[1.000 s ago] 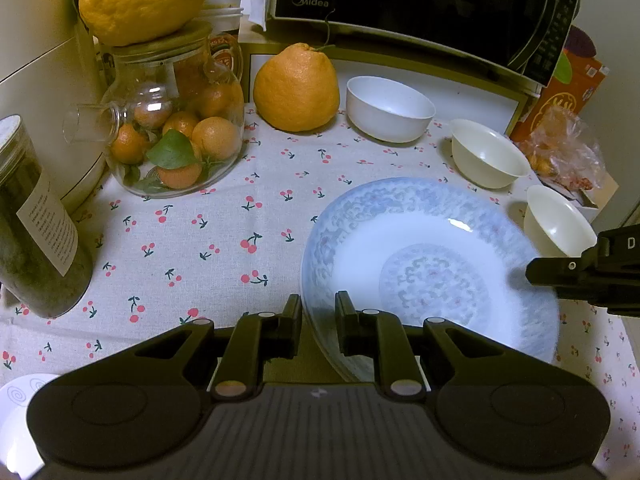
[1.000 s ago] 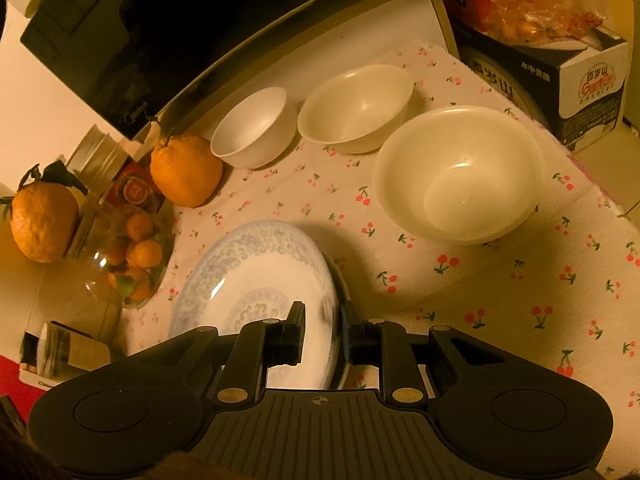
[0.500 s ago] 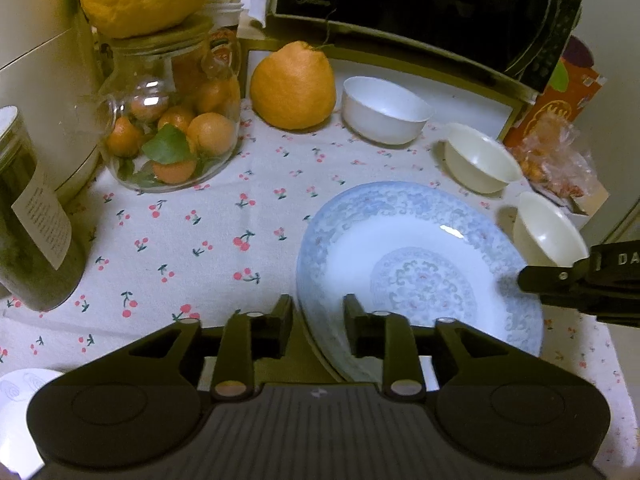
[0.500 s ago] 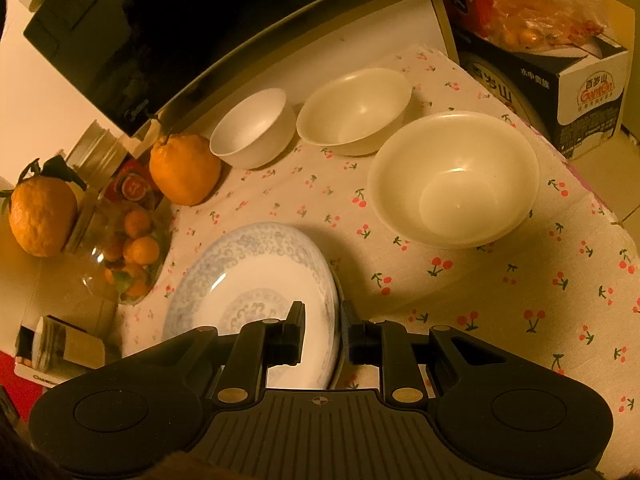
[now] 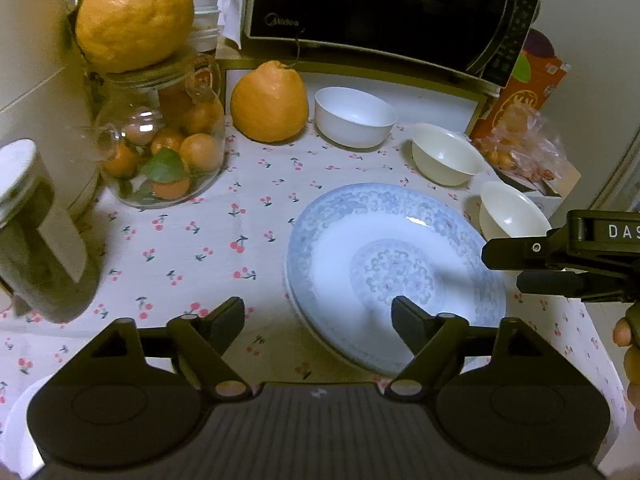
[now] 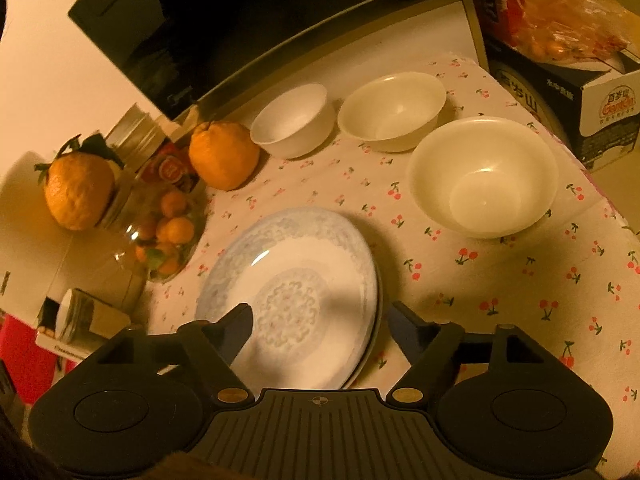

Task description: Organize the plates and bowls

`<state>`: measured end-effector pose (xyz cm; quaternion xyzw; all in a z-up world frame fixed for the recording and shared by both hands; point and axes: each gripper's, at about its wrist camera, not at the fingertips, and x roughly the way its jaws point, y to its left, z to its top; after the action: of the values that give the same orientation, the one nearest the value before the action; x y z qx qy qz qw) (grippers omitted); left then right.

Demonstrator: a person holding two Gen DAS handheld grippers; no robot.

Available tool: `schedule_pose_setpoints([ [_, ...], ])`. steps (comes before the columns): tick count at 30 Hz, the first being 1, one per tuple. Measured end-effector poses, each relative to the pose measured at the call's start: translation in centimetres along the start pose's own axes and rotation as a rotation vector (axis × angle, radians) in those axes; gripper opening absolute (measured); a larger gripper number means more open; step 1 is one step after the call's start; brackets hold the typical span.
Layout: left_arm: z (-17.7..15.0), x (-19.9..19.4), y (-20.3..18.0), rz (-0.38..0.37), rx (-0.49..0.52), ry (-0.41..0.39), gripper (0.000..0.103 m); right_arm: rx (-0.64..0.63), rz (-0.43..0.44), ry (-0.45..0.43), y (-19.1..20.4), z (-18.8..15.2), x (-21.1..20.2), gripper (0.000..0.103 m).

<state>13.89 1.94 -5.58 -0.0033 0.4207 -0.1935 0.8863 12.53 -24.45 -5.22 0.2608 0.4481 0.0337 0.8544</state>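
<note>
Left wrist view: left tongs (image 5: 318, 314) and right tongs (image 6: 320, 320) are spreading, releasing the stacked plates (image 5: 396, 272) at bench centre. Next, nest the 3 bowls (image 6: 482, 176) at 1 o'clock.

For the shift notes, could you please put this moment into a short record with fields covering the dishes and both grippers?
plate: blue-patterned plate lying flat on the cherry-print cloth, a second rim showing beneath it
bowls: white bowl, cream bowl, larger cream bowl, all empty and upright, none stacked
left gripper: jaws opening, astride the plate's near edge, not gripping
right gripper: jaws opening, astride the plate's edge, not gripping
</note>
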Motion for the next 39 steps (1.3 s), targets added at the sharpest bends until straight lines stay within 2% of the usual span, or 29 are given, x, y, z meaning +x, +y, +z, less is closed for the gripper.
schedule_pose_setpoints([
  [5, -0.5, -1.6, 1.2, 0.007, 0.011, 0.005, 0.090, -0.007, 0.006, 0.008, 0.4, -0.7, -0.5, 0.082],
  [14, -1.4, -4.0, 3.5, 0.029, 0.020, 0.000, 0.095, -0.015, 0.040, 0.040, 1.8, -2.5, -0.6, 0.084],
  [17, -1.9, -4.7, 4.3, 0.039, 0.034, 0.003, 0.096, -0.037, 0.056, 0.043, 2.7, -3.2, -0.7, 0.089],
  [30, -4.7, -7.3, 9.6, 0.081, 0.034, 0.010, 0.097, -0.114, 0.123, 0.056, 6.4, -7.1, 0.0, 0.089],
  [39, -7.4, -8.5, 13.1, 0.029, 0.044, 0.026, 0.096, -0.213, 0.166, 0.087, 8.8, -11.1, 0.7, 0.089],
])
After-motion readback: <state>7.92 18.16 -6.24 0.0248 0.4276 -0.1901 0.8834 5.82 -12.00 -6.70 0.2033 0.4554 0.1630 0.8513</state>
